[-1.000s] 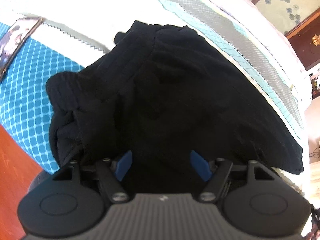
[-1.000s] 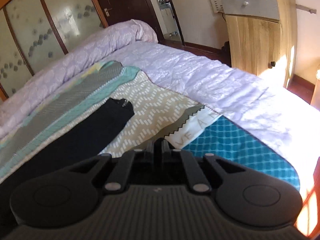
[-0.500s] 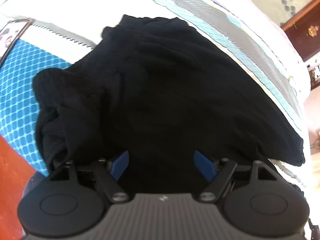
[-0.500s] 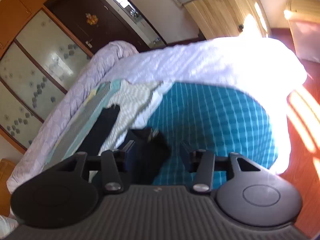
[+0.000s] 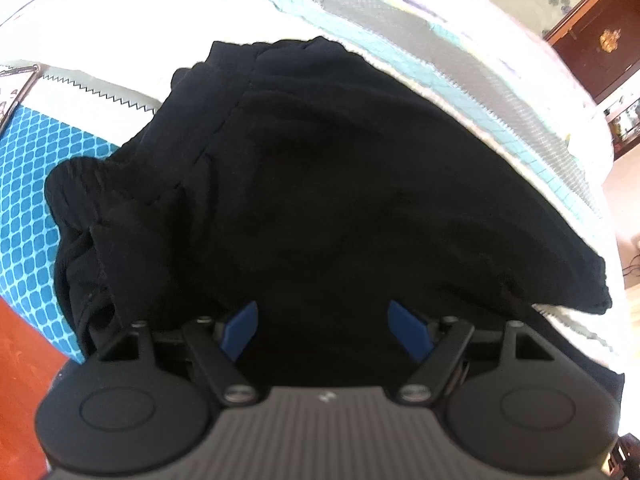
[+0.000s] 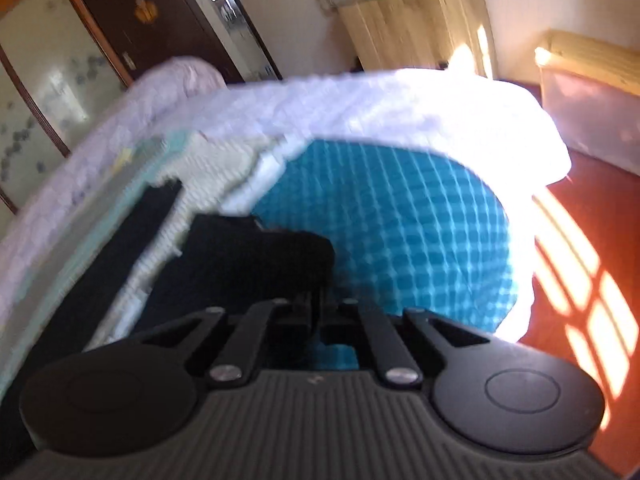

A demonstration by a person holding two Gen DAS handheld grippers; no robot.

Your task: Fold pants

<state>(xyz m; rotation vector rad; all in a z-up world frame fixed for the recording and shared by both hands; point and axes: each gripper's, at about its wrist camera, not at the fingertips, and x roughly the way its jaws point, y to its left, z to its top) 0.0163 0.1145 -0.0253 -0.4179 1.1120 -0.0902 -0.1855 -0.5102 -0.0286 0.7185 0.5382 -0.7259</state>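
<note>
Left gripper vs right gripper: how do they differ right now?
The left gripper stands open, blue pads wide apart over the black pants; the right gripper is shut. The left pinches nothing; the right appears clamped on the pants' edge. Both point down at the bed.

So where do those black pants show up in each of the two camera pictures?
Left wrist view: the black pants fill the middle, bunched at the left, spreading right across the bed.
Right wrist view: they sit lower left, a narrow leg running along the left side.
Shared landmark: the blue patterned cover, beside the bunched end in both.
</note>
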